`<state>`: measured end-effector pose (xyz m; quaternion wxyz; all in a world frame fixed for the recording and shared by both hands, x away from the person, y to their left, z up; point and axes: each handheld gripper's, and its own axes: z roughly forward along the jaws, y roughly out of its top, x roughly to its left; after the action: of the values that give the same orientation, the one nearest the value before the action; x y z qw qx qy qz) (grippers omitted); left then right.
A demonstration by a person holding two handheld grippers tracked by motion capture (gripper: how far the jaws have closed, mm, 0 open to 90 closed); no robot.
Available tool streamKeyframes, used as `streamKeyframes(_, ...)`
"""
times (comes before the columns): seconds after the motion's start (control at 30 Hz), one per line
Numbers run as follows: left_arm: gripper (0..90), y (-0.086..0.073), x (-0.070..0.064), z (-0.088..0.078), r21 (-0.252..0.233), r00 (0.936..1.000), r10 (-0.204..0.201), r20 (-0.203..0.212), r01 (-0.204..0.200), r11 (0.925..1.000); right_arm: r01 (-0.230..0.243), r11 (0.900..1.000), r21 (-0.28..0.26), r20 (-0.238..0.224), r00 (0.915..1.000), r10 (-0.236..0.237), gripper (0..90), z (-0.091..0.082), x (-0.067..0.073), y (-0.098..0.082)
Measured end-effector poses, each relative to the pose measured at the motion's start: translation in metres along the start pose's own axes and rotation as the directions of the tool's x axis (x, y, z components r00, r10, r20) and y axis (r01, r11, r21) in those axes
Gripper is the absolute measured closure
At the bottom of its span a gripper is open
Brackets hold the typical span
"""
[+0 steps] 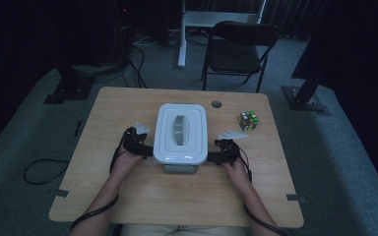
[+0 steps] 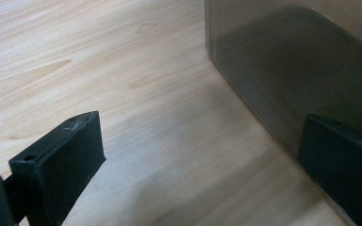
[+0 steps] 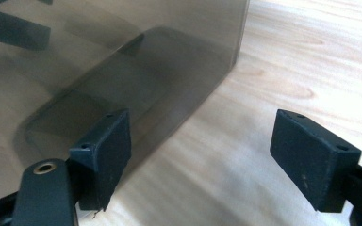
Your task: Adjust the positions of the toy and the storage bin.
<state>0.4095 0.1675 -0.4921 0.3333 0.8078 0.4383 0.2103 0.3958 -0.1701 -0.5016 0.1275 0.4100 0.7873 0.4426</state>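
At the near edge of the light wooden worktop (image 1: 128,196) the person's forearms come in and fan outward, each hand carrying a black claw turned inward toward the middle, so the two face each other across the white-lidded, smoky translucent plastic storage box (image 1: 180,132). The box sits about midway across the worktop, lid on, its grey handle recessed in the top. The left claw (image 1: 145,148) lies low beside the box's left wall; in the left gripper view its jaws stand spread, one over bare wood, the other close against or just in front of the tinted wall (image 2: 292,70), and nothing is pinched between them. The right claw (image 1: 215,153) mirrors it on the box's right side; in the right gripper view its jaws are also spread, one near the dark wall (image 3: 122,70), the other over open wood, gripping nothing. Judging from this, the work looks early: both claws are placed at the sides near the box's front corners, as if to brace, slide or lift it, but whether they press on the walls I cannot tell, and the box rests flat. Any moving or opening of it seems left to do. Farther back on the right a multicoloured puzzle cube (image 1: 248,120) stands well apart, and beyond the worktop a dark folding chair (image 1: 238,49) sits on the grey floor.
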Motion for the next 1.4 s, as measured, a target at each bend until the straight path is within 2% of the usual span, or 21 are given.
streamKeyframes(0.13, 1.8, -0.003, -0.007, -0.003, -0.002, 0.9999, 0.01, 0.01, -0.01, 1.0, 0.004, 1.0, 0.002, -0.008, 1.0, -0.004, 20.7, -0.007, 0.003, -0.006)
streamKeyframes(0.23, 1.9, -0.006, -0.015, -0.009, 0.006, 0.9992, 0.037, 0.016, -0.037, 0.9993, 0.021, 1.0, 0.003, -0.008, 0.9998, -0.021, 20.7, -0.017, 0.009, -0.014)
streamKeyframes(0.57, 1.9, -0.013, -0.035, -0.019, 0.007, 0.9959, 0.079, 0.044, -0.079, 0.9968, 0.04, 0.999, 0.004, -0.021, 0.999, -0.04, 20.6, -0.042, 0.019, -0.034)
streamKeyframes(0.7, 1.9, -0.016, -0.042, -0.024, 0.004, 0.9946, 0.092, 0.048, -0.092, 0.9957, 0.031, 1.0, 0.005, -0.022, 0.9993, -0.031, 20.6, -0.05, 0.022, -0.041)
streamKeyframes(0.87, 1.9, -0.021, -0.046, -0.029, 0.002, 0.9937, 0.099, 0.052, -0.099, 0.9951, 0.042, 0.999, 0.0, -0.026, 0.9988, -0.042, 20.6, -0.056, 0.029, -0.047)
streamKeyframes(1.07, 1.9, -0.028, -0.05, -0.038, 0.01, 0.9905, 0.125, 0.057, -0.126, 0.992, 0.056, 0.998, 0.001, -0.037, 0.9978, -0.056, 20.5, -0.062, 0.038, -0.053)
streamKeyframes(1.23, 1.9, -0.035, -0.052, -0.044, 0.001, 0.9901, 0.12, 0.073, -0.12, 0.9928, 0.061, 0.998, -0.006, -0.045, 0.9971, -0.061, 20.1, -0.067, 0.044, -0.059)
streamKeyframes(1.3, 1.9, -0.037, -0.053, -0.046, -0.005, 0.99, 0.124, 0.067, -0.124, 0.9922, 0.059, 0.998, -0.009, -0.041, 0.9974, -0.059, 20.1, -0.068, 0.046, -0.061)
streamKeyframes(1.4, 1.9, -0.039, -0.053, -0.048, -0.023, 0.9913, 0.112, 0.069, -0.11, 0.9936, 0.066, 0.998, -0.008, -0.05, 0.9966, -0.066, 20.1, -0.07, 0.049, -0.063)
